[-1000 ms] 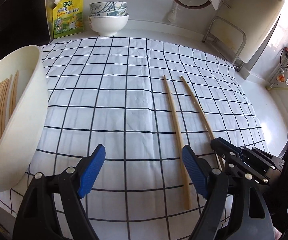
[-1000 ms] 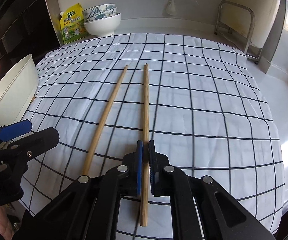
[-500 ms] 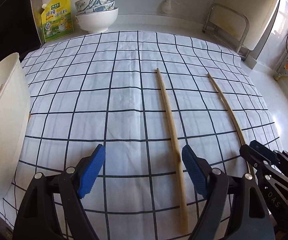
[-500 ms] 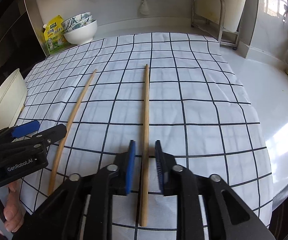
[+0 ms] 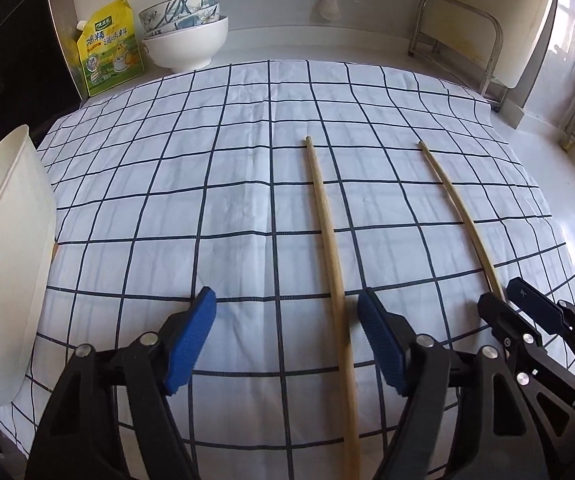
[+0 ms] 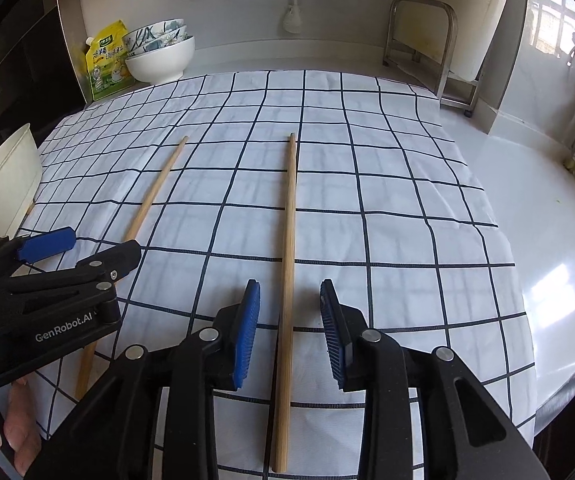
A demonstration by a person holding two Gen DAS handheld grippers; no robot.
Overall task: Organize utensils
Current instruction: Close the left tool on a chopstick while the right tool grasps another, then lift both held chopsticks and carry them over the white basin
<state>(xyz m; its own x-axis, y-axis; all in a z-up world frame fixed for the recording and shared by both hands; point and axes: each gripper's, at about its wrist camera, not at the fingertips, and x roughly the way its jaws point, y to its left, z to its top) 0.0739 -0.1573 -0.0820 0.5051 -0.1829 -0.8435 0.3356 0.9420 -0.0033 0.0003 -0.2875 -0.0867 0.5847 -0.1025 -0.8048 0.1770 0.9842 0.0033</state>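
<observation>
Two wooden chopsticks lie apart on the checked cloth (image 5: 227, 208). The left chopstick (image 5: 329, 240) runs between my left gripper's open jaws, close to the right finger; it also shows in the right wrist view (image 6: 149, 204). My left gripper (image 5: 287, 344) is open and empty. The right chopstick (image 6: 287, 264) lies on the cloth between the open jaws of my right gripper (image 6: 289, 332), untouched; it also shows in the left wrist view (image 5: 459, 208). A white container (image 5: 3, 280) at the left edge holds more chopsticks.
Stacked bowls (image 5: 185, 36) and a yellow seasoning pouch (image 5: 109, 48) stand at the back left against the wall. A metal rack (image 5: 459, 36) stands at the back right. Bare white counter (image 6: 527, 200) lies right of the cloth.
My right gripper has opened and let go of the right chopstick, which now lies on the cloth farther from the left one. The left gripper has shifted right, nearer the left chopstick.
</observation>
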